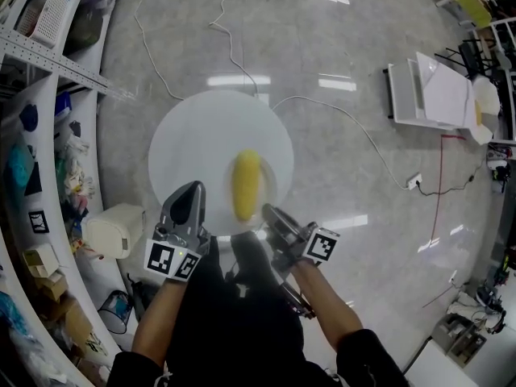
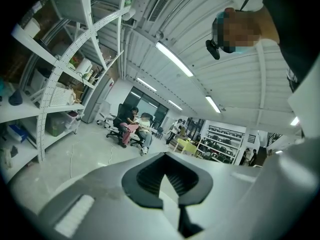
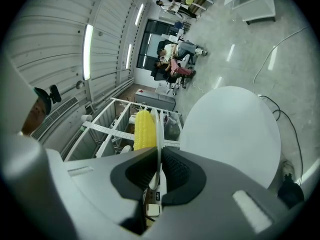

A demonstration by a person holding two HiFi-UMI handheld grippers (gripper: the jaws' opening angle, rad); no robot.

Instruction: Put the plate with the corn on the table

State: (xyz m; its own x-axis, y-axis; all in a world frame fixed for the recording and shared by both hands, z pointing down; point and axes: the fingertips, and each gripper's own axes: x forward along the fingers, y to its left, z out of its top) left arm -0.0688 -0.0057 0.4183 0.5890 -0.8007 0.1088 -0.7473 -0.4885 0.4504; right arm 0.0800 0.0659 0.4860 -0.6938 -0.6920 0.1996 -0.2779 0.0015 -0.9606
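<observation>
A yellow corn cob lies on a thin pale plate over the near part of the round white table. My right gripper is shut on the plate's near rim. In the right gripper view the plate shows edge-on between the pads, the corn lies to its left and the table to its right. Whether the plate rests on the table I cannot tell. My left gripper hovers at the table's near-left edge; its jaws are shut on nothing.
Metal shelving full of goods curves along the left. A white appliance sits on the floor beside it. White cables cross the floor beyond the table. White panels and a power strip lie at right. Seated people are far off.
</observation>
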